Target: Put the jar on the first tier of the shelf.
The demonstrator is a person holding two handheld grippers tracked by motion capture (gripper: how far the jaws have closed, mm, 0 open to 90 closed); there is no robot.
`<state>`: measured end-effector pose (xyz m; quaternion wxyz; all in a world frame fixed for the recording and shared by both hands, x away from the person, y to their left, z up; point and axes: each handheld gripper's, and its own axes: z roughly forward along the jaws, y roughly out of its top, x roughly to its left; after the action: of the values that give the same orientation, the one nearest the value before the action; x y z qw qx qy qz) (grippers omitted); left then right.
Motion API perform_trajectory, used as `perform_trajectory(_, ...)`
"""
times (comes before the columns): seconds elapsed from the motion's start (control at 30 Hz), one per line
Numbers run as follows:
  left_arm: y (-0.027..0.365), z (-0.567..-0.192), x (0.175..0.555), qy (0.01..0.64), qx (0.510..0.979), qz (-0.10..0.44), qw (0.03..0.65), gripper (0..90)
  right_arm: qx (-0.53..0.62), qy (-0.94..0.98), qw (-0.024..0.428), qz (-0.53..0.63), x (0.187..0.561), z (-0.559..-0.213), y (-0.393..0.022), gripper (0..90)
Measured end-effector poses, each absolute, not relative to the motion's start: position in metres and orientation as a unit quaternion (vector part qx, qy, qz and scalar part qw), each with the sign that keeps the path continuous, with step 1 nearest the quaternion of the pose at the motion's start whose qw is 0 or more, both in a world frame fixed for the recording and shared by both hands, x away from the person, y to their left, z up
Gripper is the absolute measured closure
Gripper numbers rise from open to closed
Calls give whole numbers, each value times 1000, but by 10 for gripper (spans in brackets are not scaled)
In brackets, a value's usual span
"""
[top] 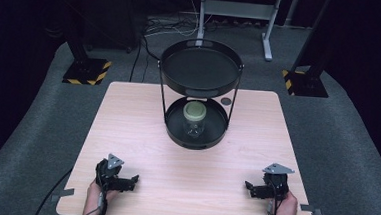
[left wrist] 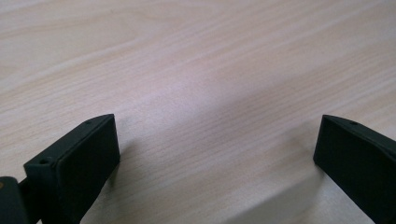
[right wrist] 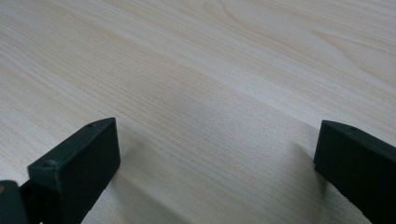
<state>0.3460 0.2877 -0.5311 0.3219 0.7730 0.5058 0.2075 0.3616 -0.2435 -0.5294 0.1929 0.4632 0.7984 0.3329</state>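
The table is sitting almost bare across the centre of the high view, and nothing is looking started. The two-tier stand is occupying upper centre, the jar waiting on its lower tray (lid on). Left gripper and right gripper are resting bottom left and bottom right, jaws wide, empty. No writing is showing anywhere.

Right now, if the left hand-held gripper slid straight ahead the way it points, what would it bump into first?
Probably nothing soon: the left hand-held gripper faces bare tabletop between open jaws. It seems to point rightward, toward the right hand-held gripper, though depth is unclear.
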Motion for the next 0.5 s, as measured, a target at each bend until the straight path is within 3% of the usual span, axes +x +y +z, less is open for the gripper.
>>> perform_trajectory(0.5, 287, -531, 346, 514, 768, 211, 320, 0, 463, 798, 193, 333, 362, -529, -243, 0)
